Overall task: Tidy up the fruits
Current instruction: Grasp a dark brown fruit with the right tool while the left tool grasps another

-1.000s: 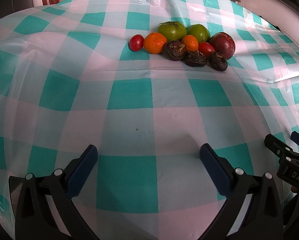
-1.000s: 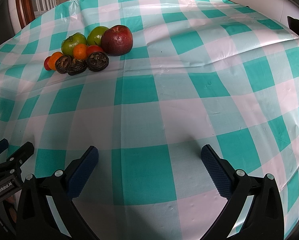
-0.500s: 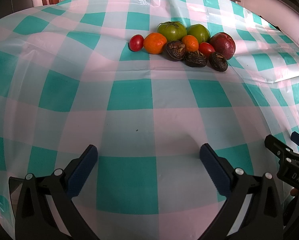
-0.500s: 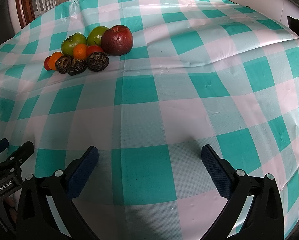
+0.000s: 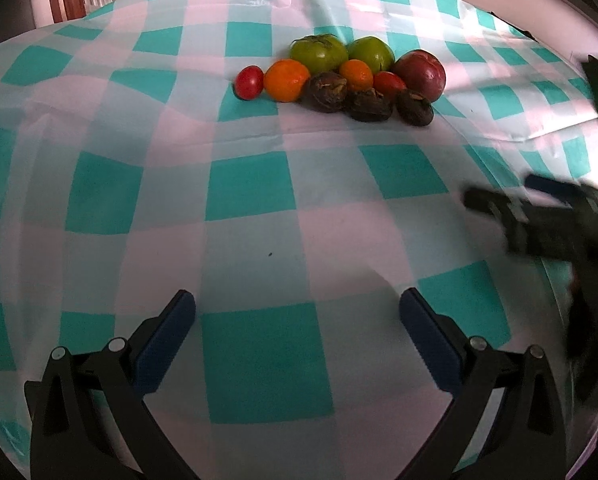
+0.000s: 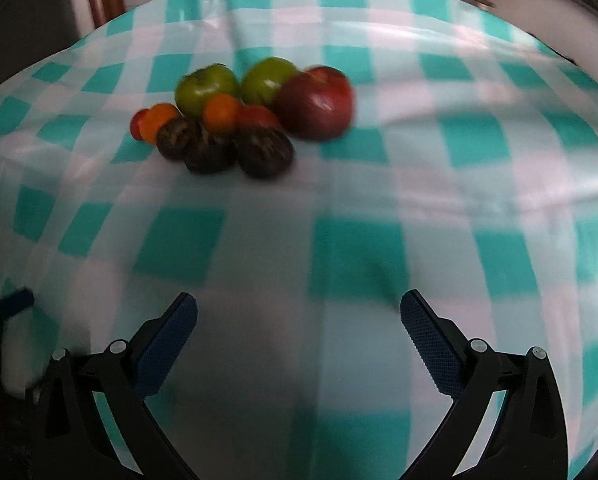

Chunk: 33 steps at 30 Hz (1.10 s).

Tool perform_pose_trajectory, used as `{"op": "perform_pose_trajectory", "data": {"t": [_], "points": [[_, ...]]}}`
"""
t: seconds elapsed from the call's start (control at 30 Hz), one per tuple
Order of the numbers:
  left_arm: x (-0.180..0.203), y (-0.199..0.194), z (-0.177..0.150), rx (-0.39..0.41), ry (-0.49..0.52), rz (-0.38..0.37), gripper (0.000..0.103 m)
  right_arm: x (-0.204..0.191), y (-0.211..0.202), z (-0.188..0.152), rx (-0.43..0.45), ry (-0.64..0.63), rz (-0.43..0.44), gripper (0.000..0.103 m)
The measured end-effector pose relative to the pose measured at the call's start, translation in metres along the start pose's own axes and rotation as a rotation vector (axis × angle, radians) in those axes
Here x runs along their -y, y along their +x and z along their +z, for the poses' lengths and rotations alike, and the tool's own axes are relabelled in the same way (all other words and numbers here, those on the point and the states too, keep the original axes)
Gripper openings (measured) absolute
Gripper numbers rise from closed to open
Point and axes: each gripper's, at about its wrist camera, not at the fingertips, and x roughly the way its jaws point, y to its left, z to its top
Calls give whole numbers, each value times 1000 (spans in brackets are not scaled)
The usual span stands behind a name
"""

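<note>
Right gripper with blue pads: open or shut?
Open. The right gripper shows both blue pads spread wide, with only the teal-and-white checked tablecloth between them.

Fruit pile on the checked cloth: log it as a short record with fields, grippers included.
surface: teal-and-white checked tablecloth
green fruits: two, at back
dark red fruit: largest, right end
oranges: two
small red fruits: two
dark wrinkled fruits: three, in front
left gripper: open, empty
right gripper: open, empty
</note>
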Motion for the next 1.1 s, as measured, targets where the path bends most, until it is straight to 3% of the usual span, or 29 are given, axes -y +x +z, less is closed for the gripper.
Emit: {"op": "perform_pose_trajectory", "data": {"t": [0.07, 0.1, 0.33, 0.47, 0.7, 0.83, 0.93, 1.1], "points": [[-1, 0, 0, -6, 2, -5, 102, -1, 13, 19, -6, -17, 27, 88], [-2, 0, 1, -10, 1, -9, 102, -2, 19, 27, -1, -30, 16, 79], [-12, 3, 10, -25, -17, -2, 101, -5, 49, 70, 13, -116, 56, 64], [-14, 5, 27, -15, -21, 9, 97, -6, 48, 73, 28, -157, 82, 41], [-11, 28, 72, -19, -93, -11, 87, 25, 22, 44, 47, -27, 90, 40], [10, 46, 95, -17, -77, -22, 77, 48, -3, 15, 74, 54, 107, 40], [32, 59, 108, -26, -70, -75, 67, 63, -17, -2, 100, 112, 107, 40], [66, 83, 135, -2, -38, -28, 62, 78, -28, -10, 120, 166, 120, 40]]}}
